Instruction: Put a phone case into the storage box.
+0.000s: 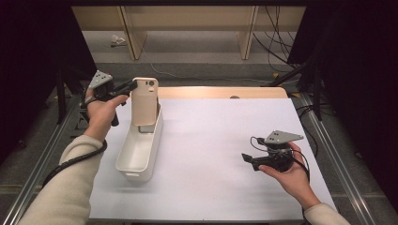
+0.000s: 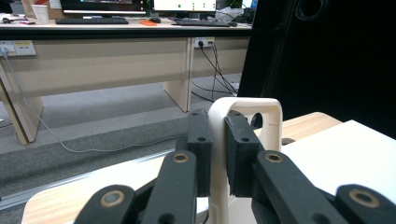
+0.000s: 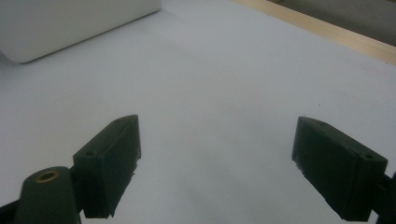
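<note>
Phone case (image 1: 144, 101) stood upright over far end of white bin (image 1: 139, 154), top edge clamped by left gripper (image 1: 133, 86). Right gripper (image 1: 247, 159), jaws apart, idle right of bin. Best practice, judged: lower case vertically, clear of bin wall, then release.

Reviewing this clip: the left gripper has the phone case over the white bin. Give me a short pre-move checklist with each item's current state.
1. Left gripper shut on the phone case: ok, jaws pinch its top edge.
2. Case upright: ok, it stands nearly vertical.
3. Case lined up with the white bin: ok, its lower end is inside the far end.
4. Case bottom resting on the bin floor: cannot tell, the wall hides it.
5. Right gripper out of the way: ok, open and apart from the bin over the white mat.
6. Room in the bin: ok, its near part looks bare.
</note>
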{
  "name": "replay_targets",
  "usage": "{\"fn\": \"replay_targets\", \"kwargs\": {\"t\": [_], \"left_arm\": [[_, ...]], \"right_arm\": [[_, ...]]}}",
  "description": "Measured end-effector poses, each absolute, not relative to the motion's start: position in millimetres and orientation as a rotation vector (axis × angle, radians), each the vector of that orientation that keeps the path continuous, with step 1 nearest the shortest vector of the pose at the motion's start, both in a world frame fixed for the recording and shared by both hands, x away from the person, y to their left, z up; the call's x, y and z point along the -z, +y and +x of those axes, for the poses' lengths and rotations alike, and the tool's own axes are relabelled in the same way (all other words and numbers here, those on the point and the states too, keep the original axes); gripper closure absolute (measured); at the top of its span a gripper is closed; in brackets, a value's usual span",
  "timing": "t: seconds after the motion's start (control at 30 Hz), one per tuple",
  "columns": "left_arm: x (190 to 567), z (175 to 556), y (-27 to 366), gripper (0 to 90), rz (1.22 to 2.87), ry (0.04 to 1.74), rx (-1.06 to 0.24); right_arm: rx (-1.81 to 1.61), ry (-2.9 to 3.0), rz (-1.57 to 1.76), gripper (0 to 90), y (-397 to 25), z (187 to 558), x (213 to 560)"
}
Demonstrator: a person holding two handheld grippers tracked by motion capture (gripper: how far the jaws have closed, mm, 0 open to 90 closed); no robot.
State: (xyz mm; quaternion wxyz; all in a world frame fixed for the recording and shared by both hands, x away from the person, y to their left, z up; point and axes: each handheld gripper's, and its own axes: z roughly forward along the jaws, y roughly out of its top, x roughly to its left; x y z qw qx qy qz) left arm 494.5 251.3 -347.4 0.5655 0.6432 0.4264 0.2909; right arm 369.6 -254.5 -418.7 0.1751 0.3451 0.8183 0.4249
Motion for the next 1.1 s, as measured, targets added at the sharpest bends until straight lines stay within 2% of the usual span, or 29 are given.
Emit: {"fn": "replay_targets", "kwargs": {"t": [1.1], "left_arm": [[381.0,511.8,254.7,81.6,1.541,1.052,-0.667]], "right_arm": [[-1.207,2.323,0.980,16.4,-254.4,369.8,419.1]]}}
